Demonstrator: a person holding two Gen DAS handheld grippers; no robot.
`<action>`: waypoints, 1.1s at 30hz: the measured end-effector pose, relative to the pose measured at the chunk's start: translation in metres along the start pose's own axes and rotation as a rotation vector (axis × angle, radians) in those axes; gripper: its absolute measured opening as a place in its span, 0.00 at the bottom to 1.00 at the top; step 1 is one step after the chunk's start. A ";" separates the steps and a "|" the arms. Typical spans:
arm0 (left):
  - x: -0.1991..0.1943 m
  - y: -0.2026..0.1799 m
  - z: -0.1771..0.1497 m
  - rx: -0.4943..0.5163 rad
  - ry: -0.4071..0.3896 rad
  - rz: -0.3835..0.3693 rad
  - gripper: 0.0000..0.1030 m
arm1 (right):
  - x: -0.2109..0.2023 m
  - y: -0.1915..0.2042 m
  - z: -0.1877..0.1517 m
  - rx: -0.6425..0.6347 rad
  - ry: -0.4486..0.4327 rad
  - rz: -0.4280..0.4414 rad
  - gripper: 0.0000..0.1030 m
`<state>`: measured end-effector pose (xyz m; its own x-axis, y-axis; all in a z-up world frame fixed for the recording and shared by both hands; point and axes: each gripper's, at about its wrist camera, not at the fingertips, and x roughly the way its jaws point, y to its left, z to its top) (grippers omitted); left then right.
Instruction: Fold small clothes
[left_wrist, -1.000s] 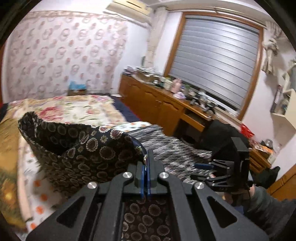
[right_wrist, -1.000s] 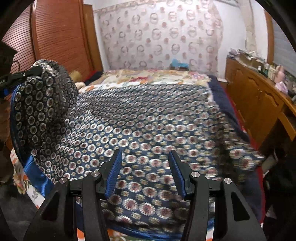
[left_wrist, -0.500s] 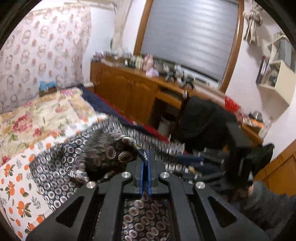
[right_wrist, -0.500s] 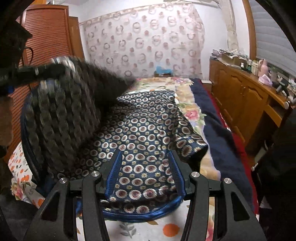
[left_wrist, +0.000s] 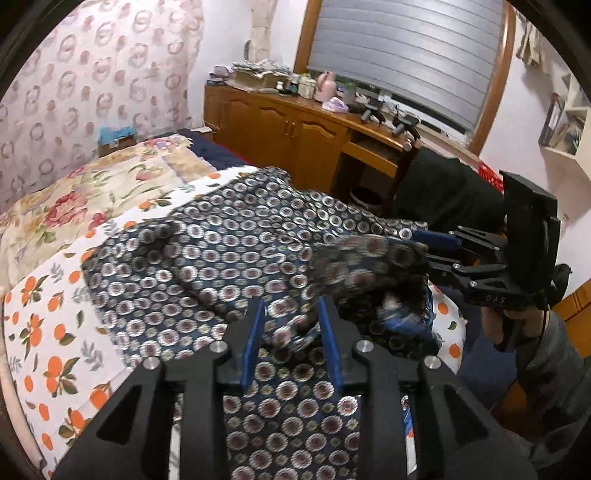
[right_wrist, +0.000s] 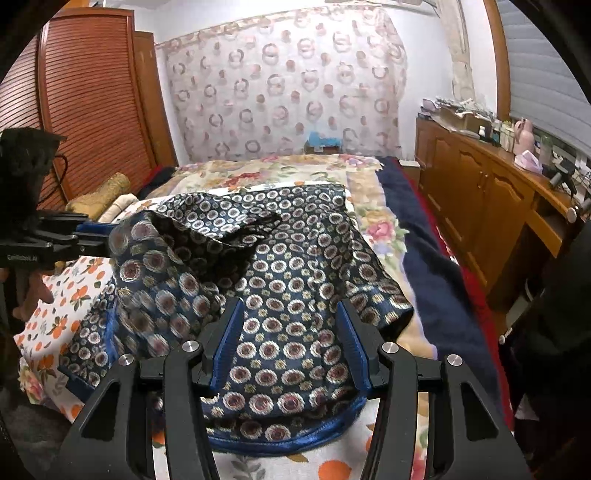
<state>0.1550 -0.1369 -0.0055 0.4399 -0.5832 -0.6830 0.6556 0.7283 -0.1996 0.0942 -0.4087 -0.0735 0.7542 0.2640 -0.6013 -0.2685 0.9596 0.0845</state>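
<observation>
A dark blue garment with a circle print lies on the bed, with a blue trimmed edge near me. In the left wrist view the same garment is spread over the orange-print sheet, and its near fold is blurred by motion. My left gripper is open just above the cloth, holding nothing. It also shows in the right wrist view at the left, beside a raised fold. My right gripper is open over the garment's near part. It appears in the left wrist view at the right.
The bed carries a white sheet with oranges and a floral quilt. A navy blanket lies along the bed's right side. A wooden cabinet with clutter runs along the right wall. A wooden wardrobe stands at the left.
My left gripper has let go of the garment and opened. The lifted part was carried across and dropped onto the rest, so the garment lies folded over. My right gripper stayed open.
</observation>
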 end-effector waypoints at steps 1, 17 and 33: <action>-0.004 0.002 0.000 -0.004 -0.010 0.001 0.28 | 0.000 0.002 0.002 -0.002 -0.002 0.004 0.51; 0.009 0.076 -0.028 -0.076 0.038 0.119 0.33 | 0.028 0.028 0.075 -0.152 0.006 0.040 0.51; 0.053 0.108 -0.045 -0.047 0.068 0.211 0.34 | 0.163 0.022 0.104 -0.111 0.262 0.164 0.51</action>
<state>0.2213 -0.0733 -0.0948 0.5210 -0.3913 -0.7586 0.5234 0.8485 -0.0782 0.2736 -0.3343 -0.0866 0.5192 0.3661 -0.7723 -0.4481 0.8860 0.1188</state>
